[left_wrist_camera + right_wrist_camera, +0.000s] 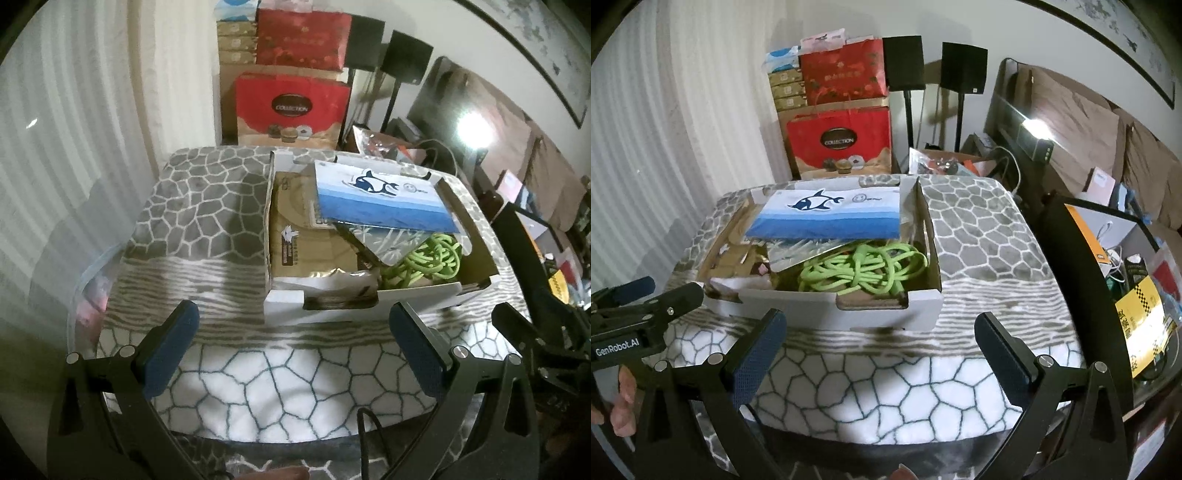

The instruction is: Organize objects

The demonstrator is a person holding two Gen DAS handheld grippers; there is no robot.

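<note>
Cardboard box (280,310), one, white outside and brown inside, stands open-topped on the surface (207,206), which is covered by a grey-and-white cloth with a stone pattern. Inside the box: one blue-and-white flat packet with a shark picture (384,199), lying tilted across the top of the other contents; one coil of bright green cord (432,262) at the box's right end, partly under that packet; one silvery sheet with a leaf pattern (384,240) between packet and cord; one brown printed carton (295,240) flat at the left end.

Left gripper (293,363) hovers just short of the box's near wall, jaws spread wide, nothing between the blue pads. Right gripper (879,360) hangs likewise before the near wall, jaws at full spread and empty, touching nothing.

In the right wrist view the left gripper's body shows at the left edge, with the fingers of a person's hand (624,406) beneath it.

Behind the surface: two red gift bags (842,147), stacked one above the other, three gold boxes (786,92) piled beside the upper one, and two black speakers on stands (905,62).
</note>
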